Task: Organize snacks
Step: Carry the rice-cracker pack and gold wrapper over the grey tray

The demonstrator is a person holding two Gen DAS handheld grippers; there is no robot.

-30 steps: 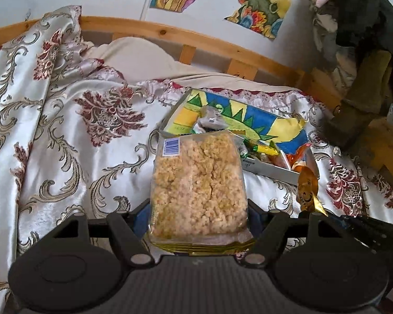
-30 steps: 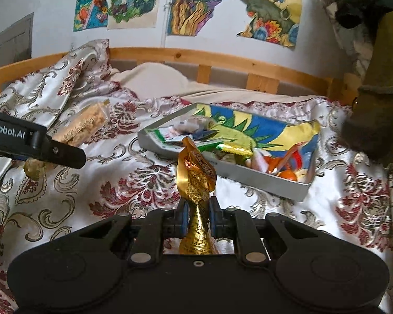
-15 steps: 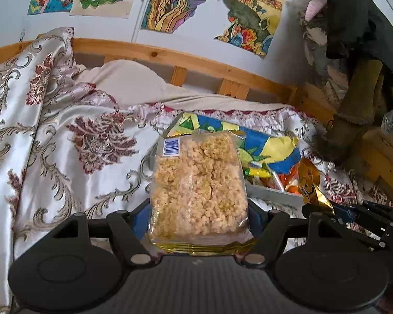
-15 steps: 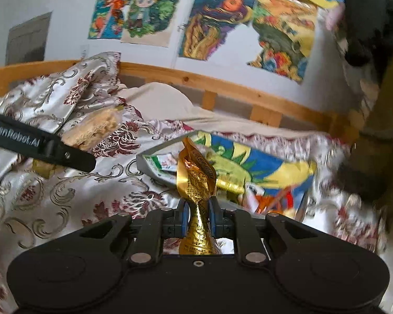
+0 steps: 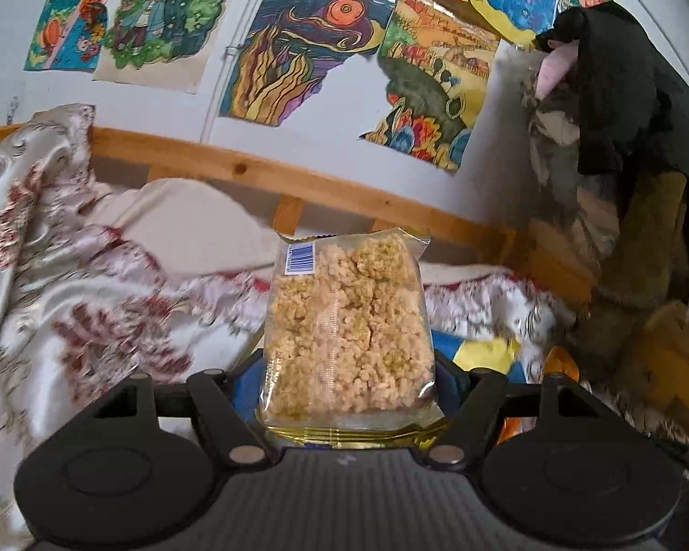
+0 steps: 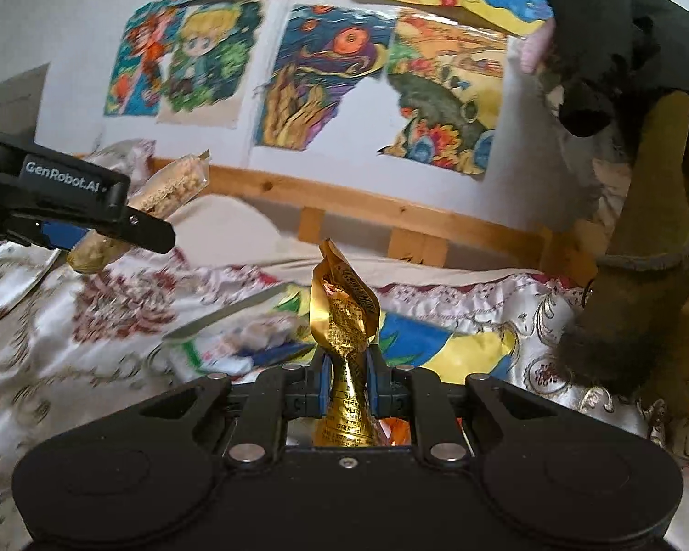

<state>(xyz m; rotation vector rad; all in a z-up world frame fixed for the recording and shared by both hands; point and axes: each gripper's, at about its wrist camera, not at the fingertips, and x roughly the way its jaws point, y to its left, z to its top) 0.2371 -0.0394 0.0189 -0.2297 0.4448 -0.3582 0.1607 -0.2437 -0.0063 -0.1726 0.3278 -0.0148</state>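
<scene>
Left gripper (image 5: 349, 367) gripping w/ jaws spread wide, pressing on both sides of 1 clear puffed-rice pack (image 5: 347, 326), barcode label at its top left corner, gold seal at the near end. Pack hanging above the bed, over the near edge of the box; in right wrist view same pack (image 6: 160, 197) showing edge-on, sticking out past the left gripper's black finger, up at the left, in front of the wooden bed rail (image 6: 367, 206).

Right gripper (image 6: 349, 367) pinching w/ jaws nearly closed, blue pads squeezing the twisted waist of 1 gold foil snack wrapper (image 6: 344, 321), standing upright, crumpled top flaring above the fingers.

Lying below, approx. mid-bed on the floral satin bedspread (image 5: 69, 303): 1 shallow box (image 6: 234, 312) w/ colourful blue-yellow-green print, holding several snack packets; blurred, so exact count not possible. Box's left edge lifting toward the rail.

Hanging on the wall behind: colourful posters (image 5: 298, 46), at least 5 in left view. Piling at the right: dark clothes (image 5: 620, 92).
</scene>
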